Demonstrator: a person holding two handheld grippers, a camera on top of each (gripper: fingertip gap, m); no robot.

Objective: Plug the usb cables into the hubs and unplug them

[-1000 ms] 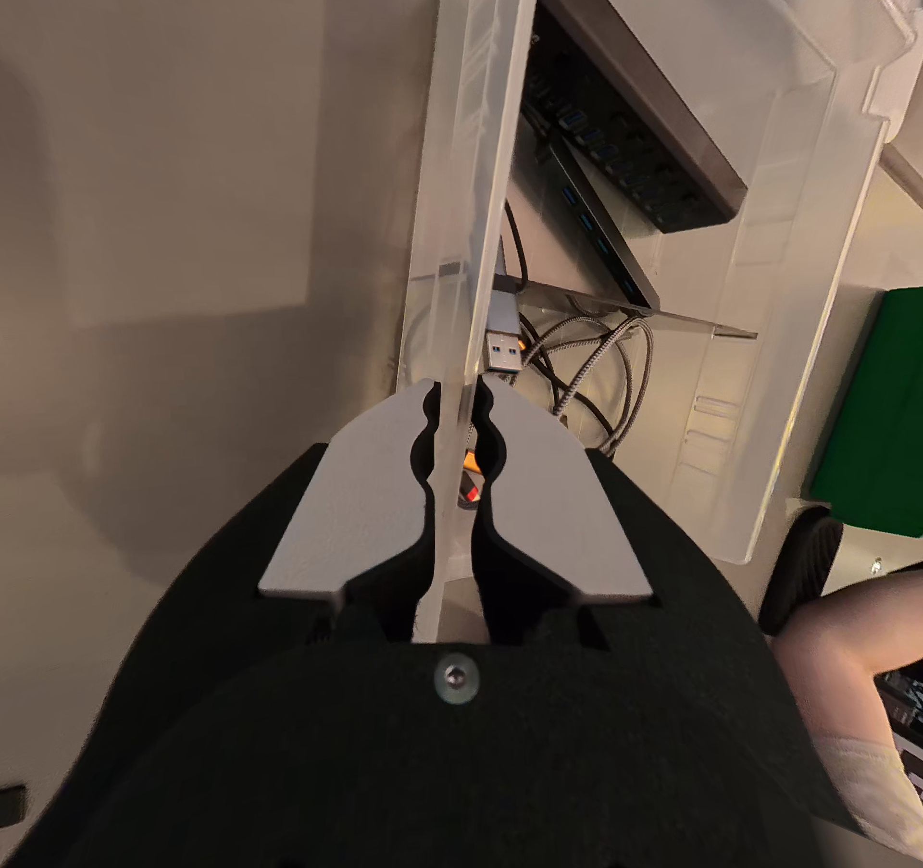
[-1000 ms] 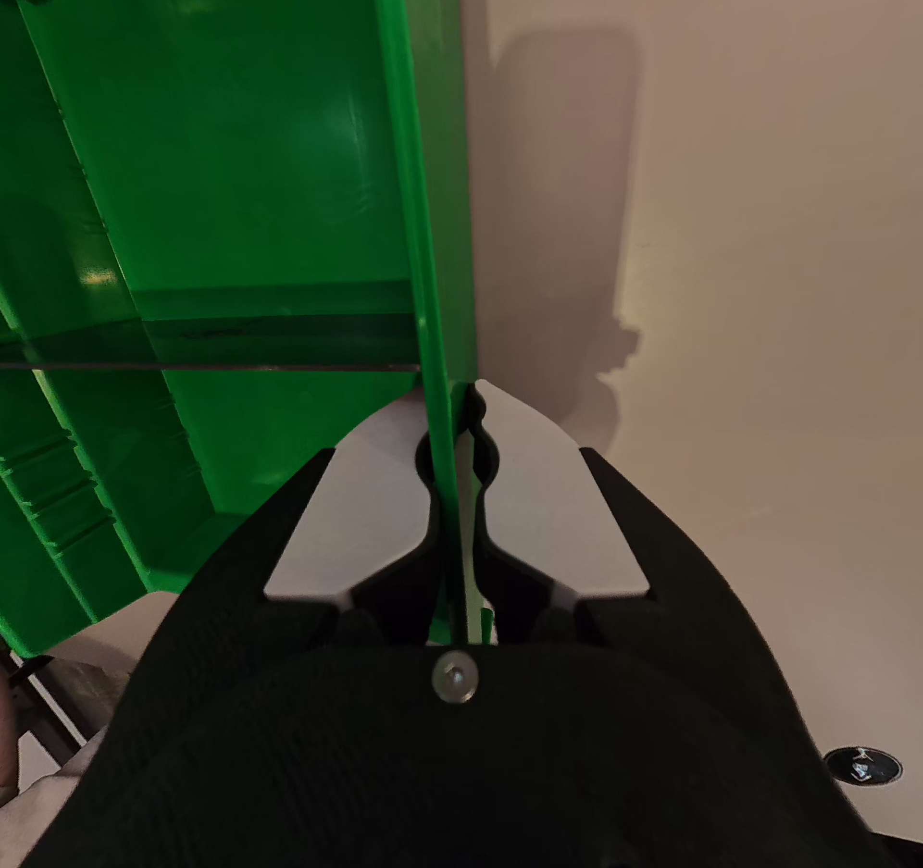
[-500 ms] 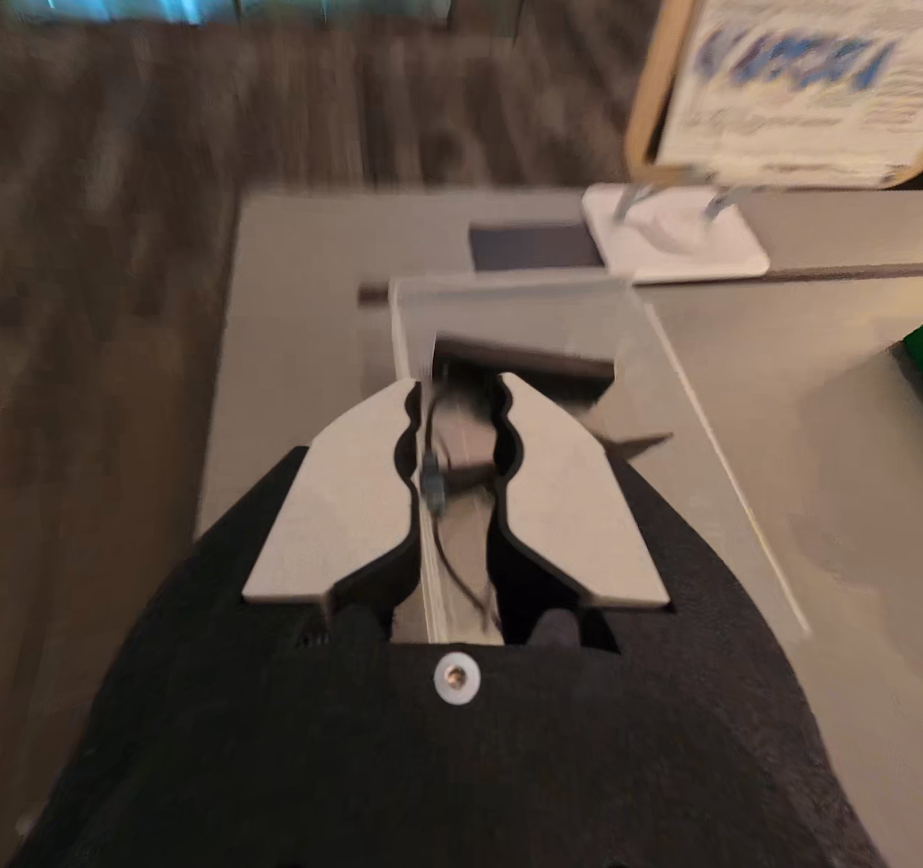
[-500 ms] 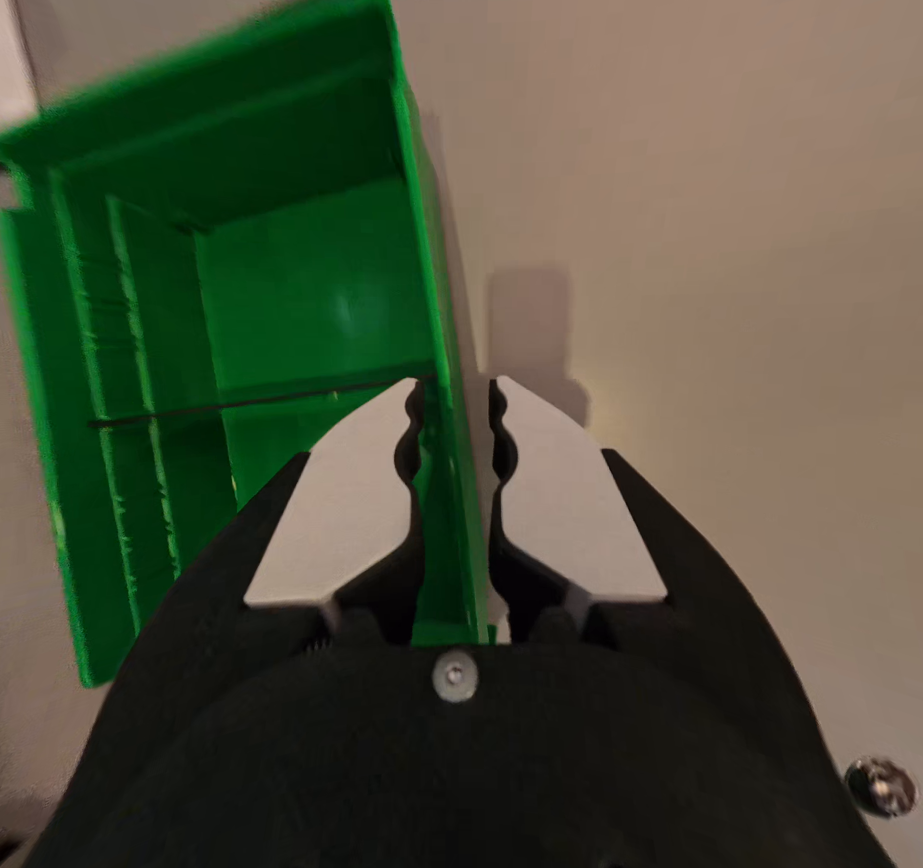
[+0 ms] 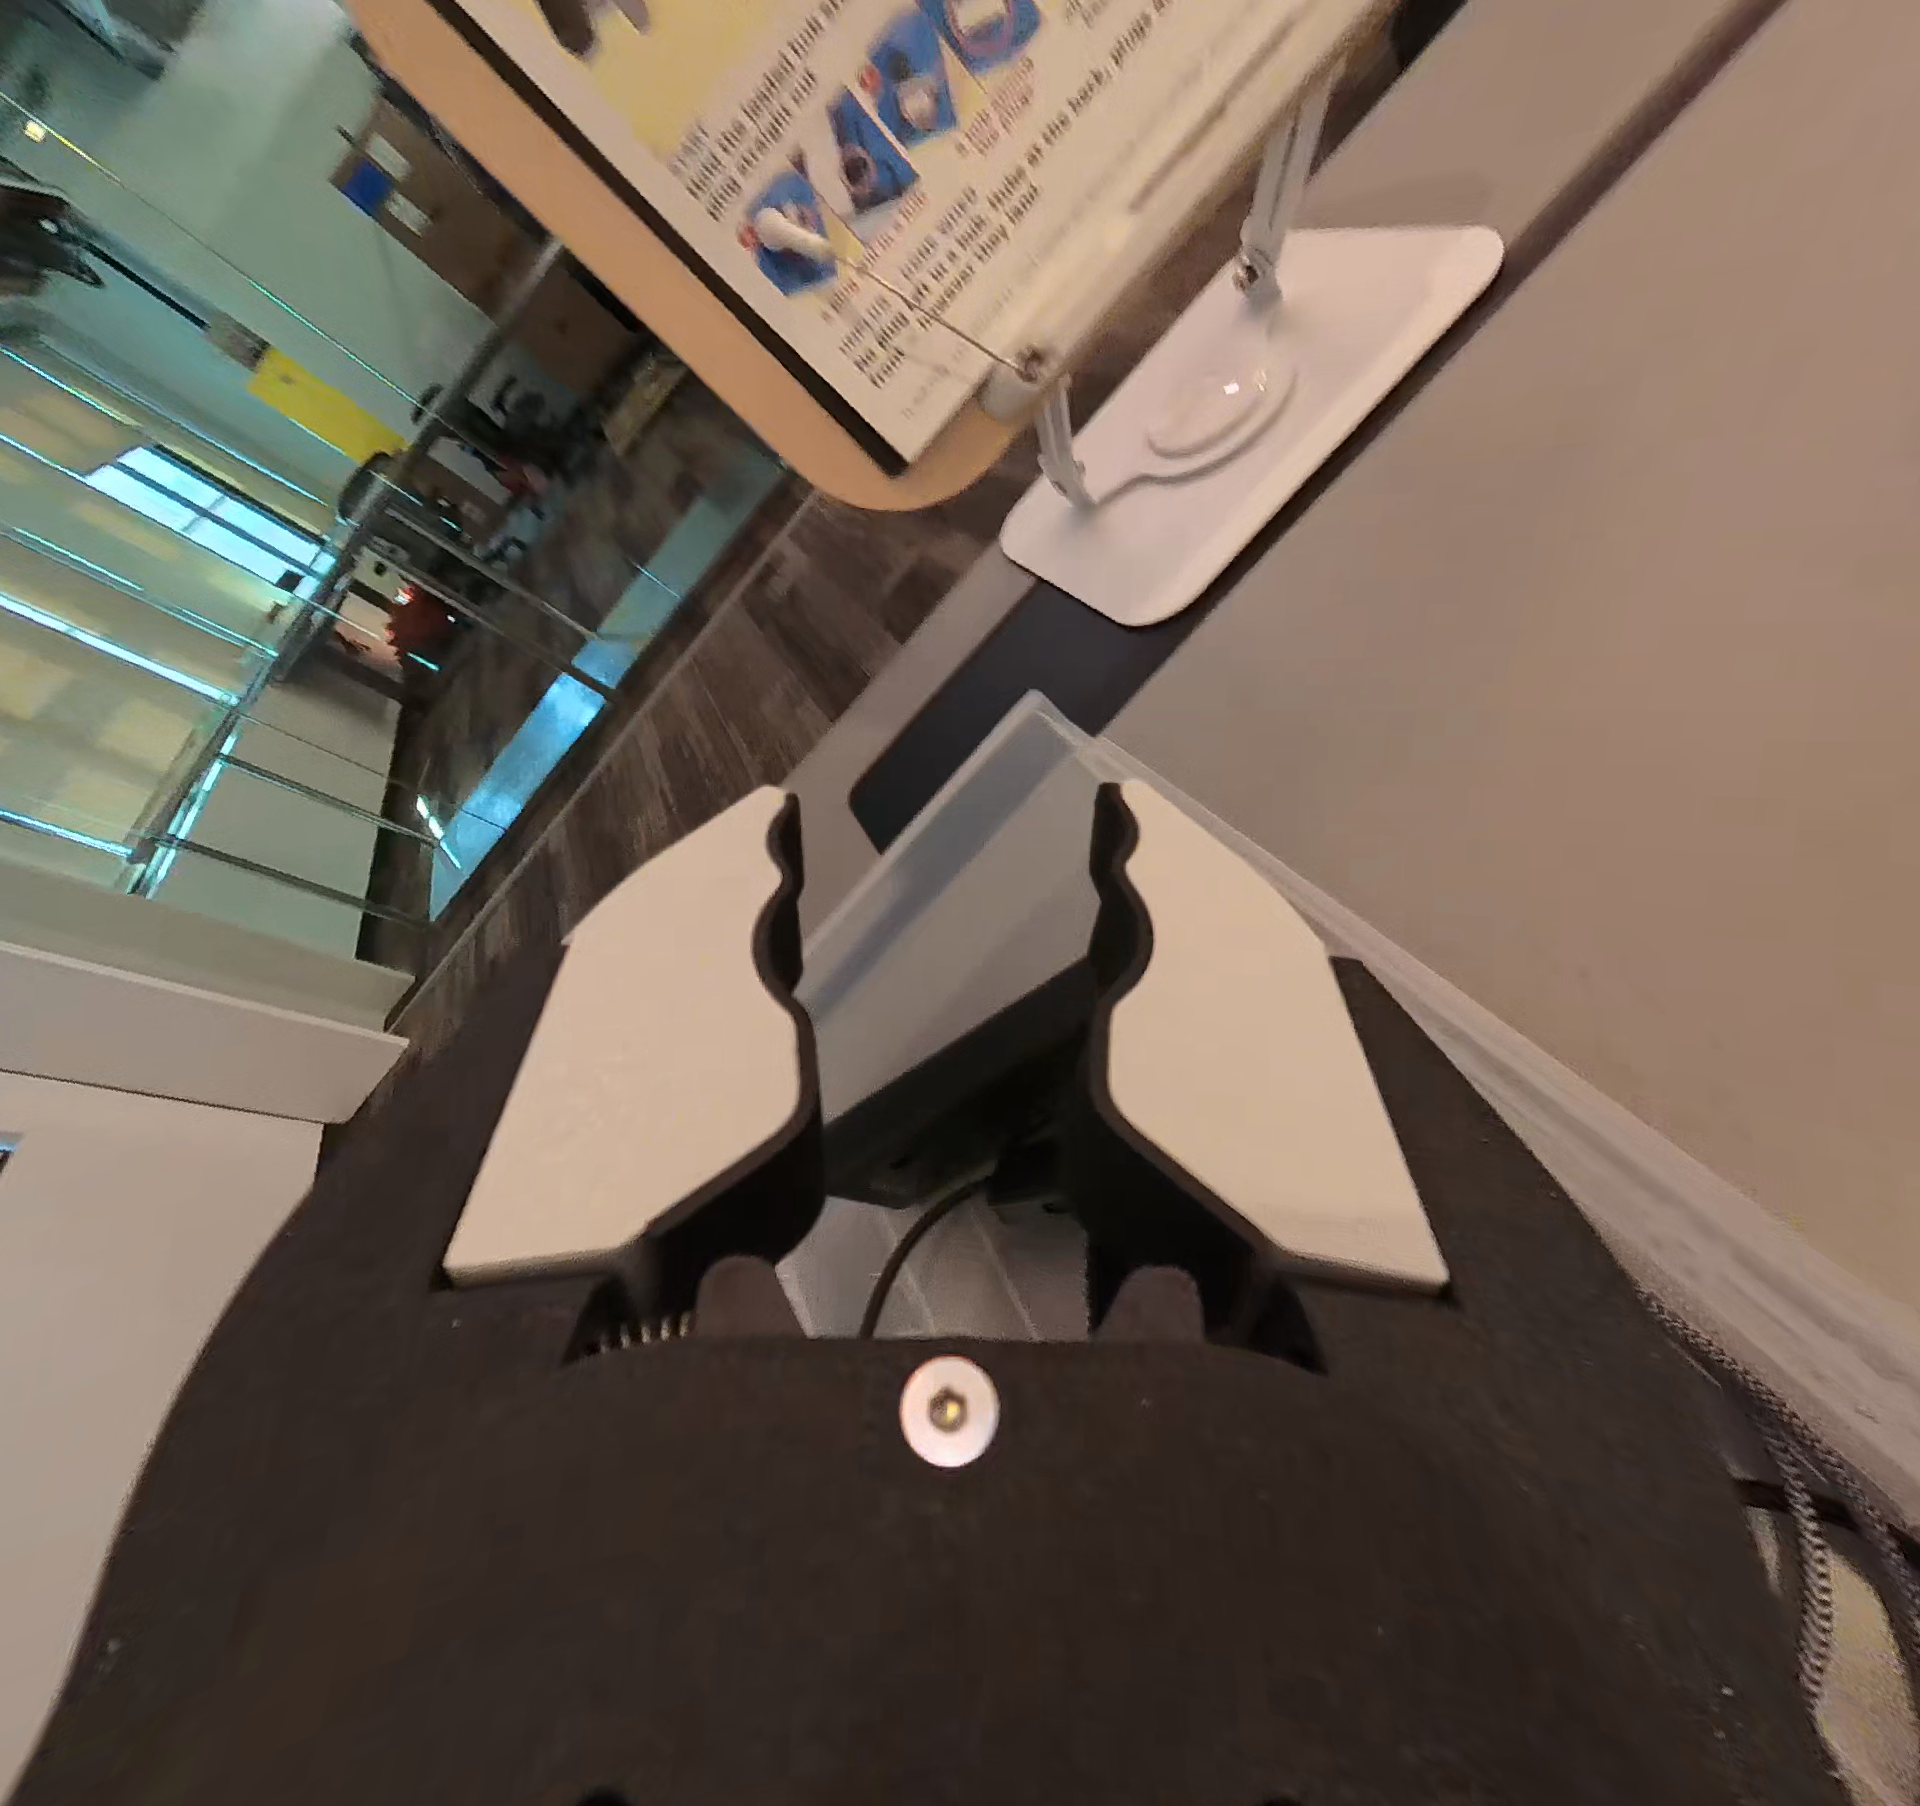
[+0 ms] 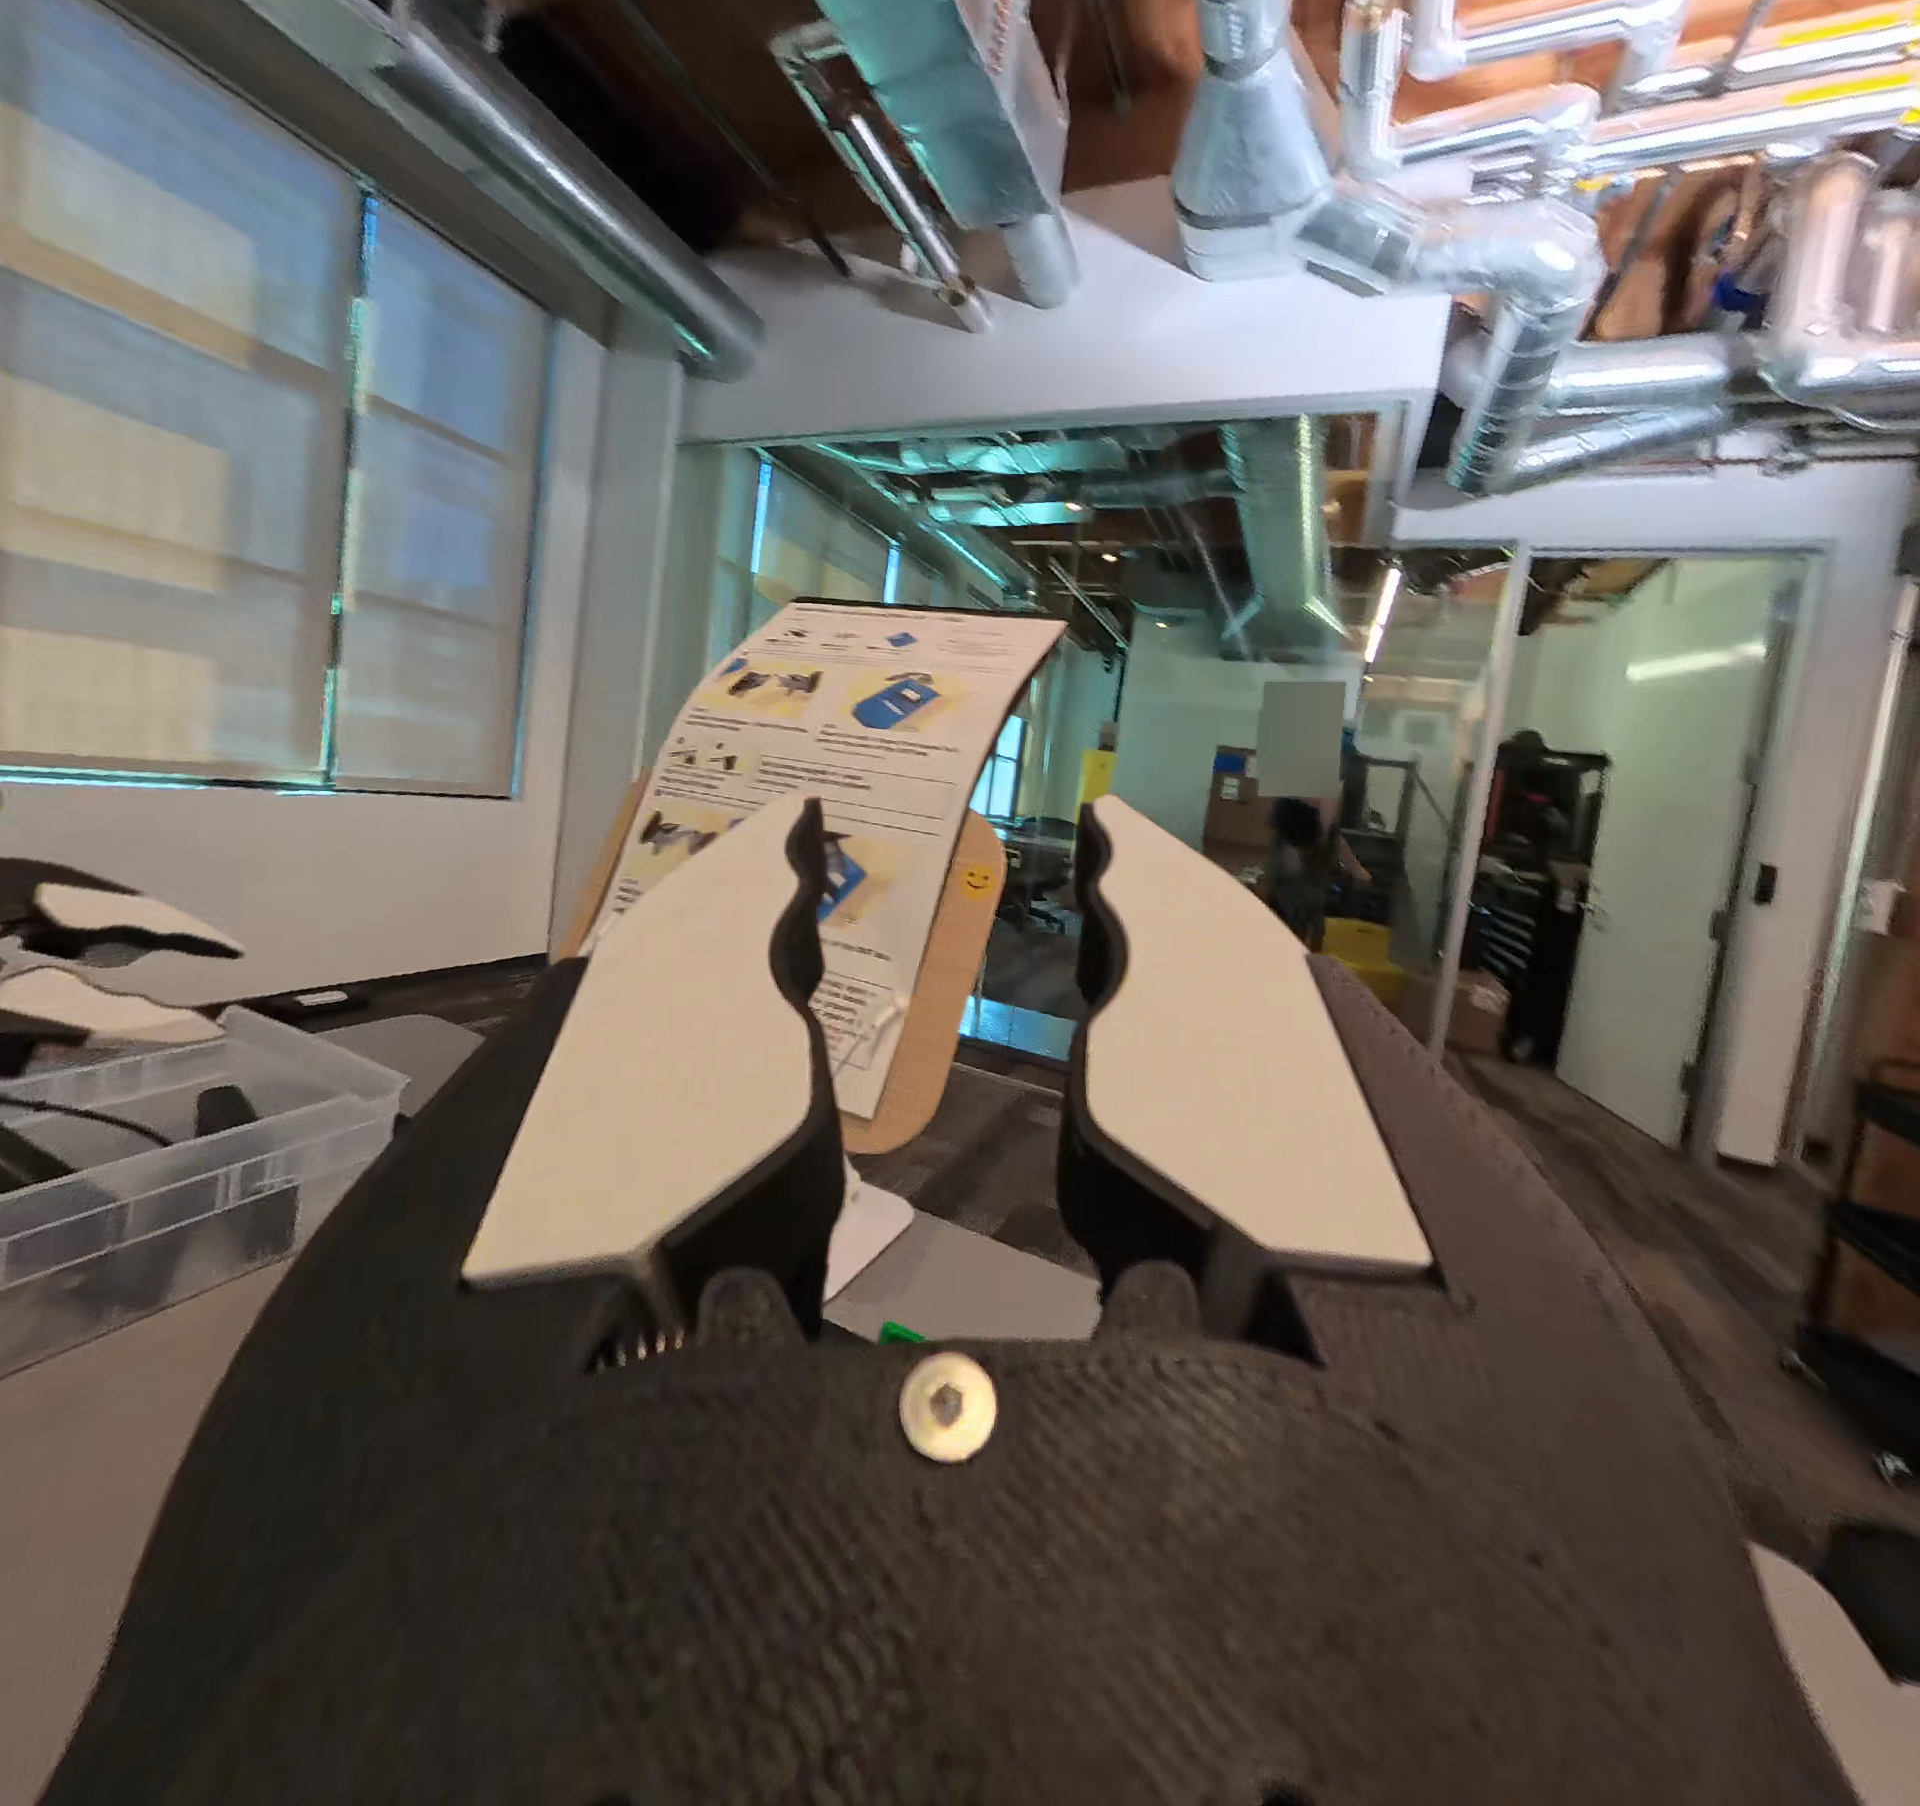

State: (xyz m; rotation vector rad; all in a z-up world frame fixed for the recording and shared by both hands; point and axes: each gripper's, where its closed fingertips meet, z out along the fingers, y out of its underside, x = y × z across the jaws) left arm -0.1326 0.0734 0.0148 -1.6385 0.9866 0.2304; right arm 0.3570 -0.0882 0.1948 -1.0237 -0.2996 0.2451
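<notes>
My left gripper [image 5: 948, 811] is open, and this view is rolled sideways. Between its jaws shows the frosted wall of the clear bin [image 5: 956, 894], with a dark hub [image 5: 935, 1070] and a thin black cable [image 5: 896, 1257] just below it. A braided grey cable [image 5: 1818, 1517] lies at the lower right. My right gripper [image 6: 945, 821] is open and empty and is tilted up toward the room. The clear bin [image 6: 208, 1174] with dark hubs in it sits at the left of the right wrist view, and the left gripper [image 6: 104, 956] hovers above it. A sliver of the green bin [image 6: 899, 1332] shows under the right jaws.
An instruction board [image 6: 831, 769] on a white stand [image 5: 1278, 416] stands on the grey table [image 5: 1558, 665] beyond the bins. Further off are windows, ceiling ducts, glass partitions and a person [image 6: 1299, 883] in the background. About 55 centimetres separates my left fingertips from my right.
The left gripper let go of the clear bin's wall and the right let go of the green bin's wall. Both opened wide and swung up, away from the bins.
</notes>
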